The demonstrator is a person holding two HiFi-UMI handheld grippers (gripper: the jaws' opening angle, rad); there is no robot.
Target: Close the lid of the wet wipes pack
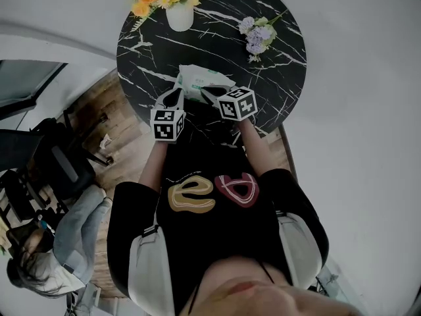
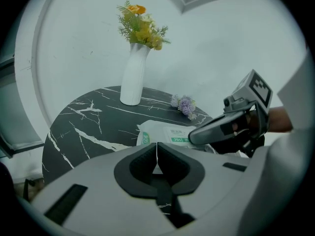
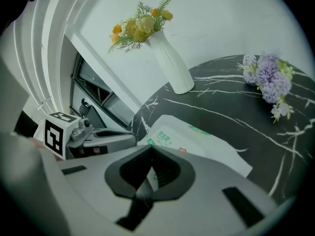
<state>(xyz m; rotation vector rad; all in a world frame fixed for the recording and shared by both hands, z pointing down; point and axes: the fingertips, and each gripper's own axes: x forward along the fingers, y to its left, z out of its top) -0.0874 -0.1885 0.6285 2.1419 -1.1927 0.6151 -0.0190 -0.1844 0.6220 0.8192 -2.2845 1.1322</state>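
A: Head view: wet wipes pack (image 1: 200,81) sits on your side of the vase (image 1: 179,15), with left gripper (image 1: 175,95) and right gripper (image 1: 209,93) at its edge.
B: Left gripper view: jaws pinched together, empty.
A: Right gripper view: same, empty. Risk: if you press off-centre, the pack may skid toward the vase with the lid unlatched.

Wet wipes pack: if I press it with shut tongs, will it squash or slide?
The wet wipes pack looks like soft film with a rumpled edge, so it will probably dent rather than resist. It lies flat, so tipping seems unlikely. The marble-look table appears glossy, so a sideways push may well slide it.
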